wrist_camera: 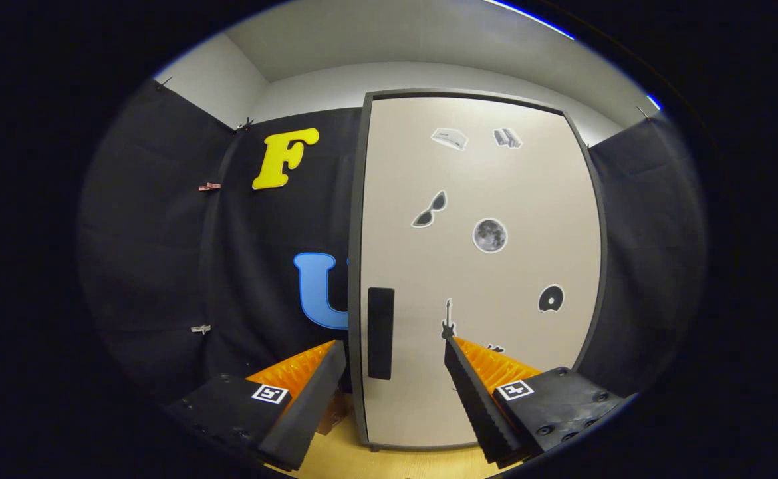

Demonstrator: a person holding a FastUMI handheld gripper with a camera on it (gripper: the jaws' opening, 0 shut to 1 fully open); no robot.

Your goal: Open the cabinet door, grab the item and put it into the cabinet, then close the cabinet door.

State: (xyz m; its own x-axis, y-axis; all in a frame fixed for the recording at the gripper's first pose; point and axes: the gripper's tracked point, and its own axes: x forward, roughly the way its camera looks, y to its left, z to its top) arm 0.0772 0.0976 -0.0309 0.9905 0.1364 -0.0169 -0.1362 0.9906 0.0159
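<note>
jaws apart, cabinet door closed ahead

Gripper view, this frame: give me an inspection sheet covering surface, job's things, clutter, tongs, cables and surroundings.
Surface: light wooden tabletop under the cabinet.
Job's things: tall beige cabinet door with dark grey frame, shut; black vertical recessed handle near its left edge, just ahead between the fingers. Small brown box beside the cabinet's left foot, mostly hidden behind the left finger; whether it is the item, cannot tell.
Clutter: small stickers on the door, among them a round moon sticker.
Tongs: tongs open, fingers spread, holding nothing, not touching the door.
Cables: nothing seen.
Surroundings: black cloth booth wall, pale wall and ceiling above.
</note>
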